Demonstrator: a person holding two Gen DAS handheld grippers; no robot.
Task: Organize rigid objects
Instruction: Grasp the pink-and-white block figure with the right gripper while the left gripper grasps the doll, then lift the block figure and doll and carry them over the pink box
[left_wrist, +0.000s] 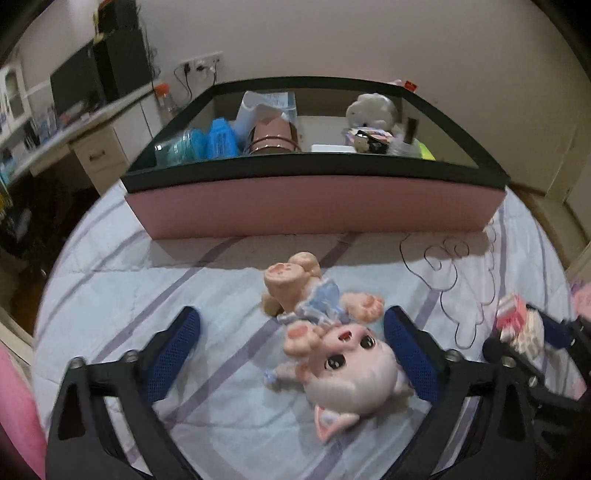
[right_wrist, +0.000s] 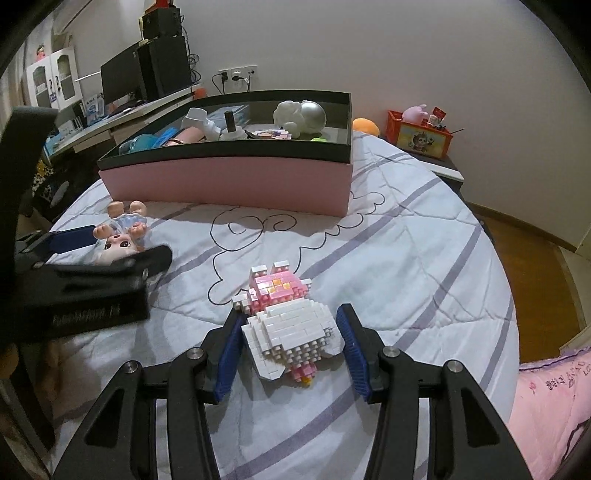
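A pink doll in a blue dress (left_wrist: 332, 332) lies on its back on the bed, head toward me, between the fingers of my open left gripper (left_wrist: 291, 325), nearer the right finger. It also shows in the right wrist view (right_wrist: 122, 236). A pink and white brick-built figure (right_wrist: 288, 317) lies on the bed between the fingers of my right gripper (right_wrist: 290, 321); the jaws stand close on both sides, contact unclear. The figure and right gripper also show at the right edge of the left wrist view (left_wrist: 517, 325). A pink box with a black rim (left_wrist: 314, 206) (right_wrist: 229, 181) stands beyond.
The box holds several items: blue containers (left_wrist: 218, 140), a pink cup (left_wrist: 273, 138), a white toy (right_wrist: 299, 114). The bed has a striped pale quilt (right_wrist: 424, 258). A desk with monitor (right_wrist: 122, 77) is left; an orange box (right_wrist: 421, 138) on a nightstand is right.
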